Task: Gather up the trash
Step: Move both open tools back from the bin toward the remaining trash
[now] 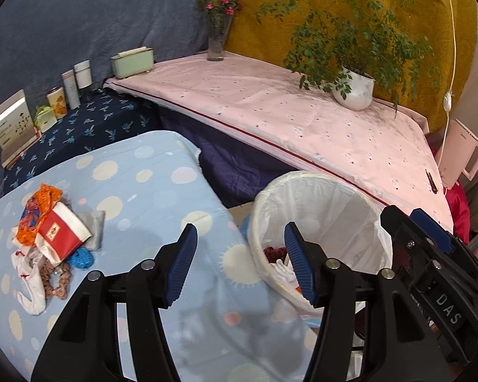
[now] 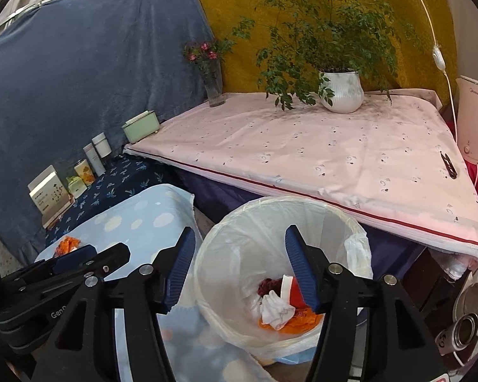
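A pile of trash (image 1: 52, 238) lies on the light blue dotted cloth (image 1: 149, 197) at the left: a red and white carton, orange wrapper, white tissue, blue scrap. A white-lined bin (image 1: 318, 222) stands to its right and holds trash (image 2: 283, 305): red carton, white tissue, orange wrapper. My left gripper (image 1: 240, 265) is open and empty above the cloth's right edge, beside the bin. My right gripper (image 2: 240, 267) is open and empty over the bin (image 2: 283, 254). The right gripper also shows in the left wrist view (image 1: 430, 254).
A pink-covered table (image 2: 318, 152) stands behind the bin with a potted plant (image 2: 341, 90), a flower vase (image 2: 213, 86) and a black clip (image 2: 448, 165). Boxes and bottles (image 1: 63, 102) line the dark blue shelf at left. A white kettle (image 2: 473, 121) stands at right.
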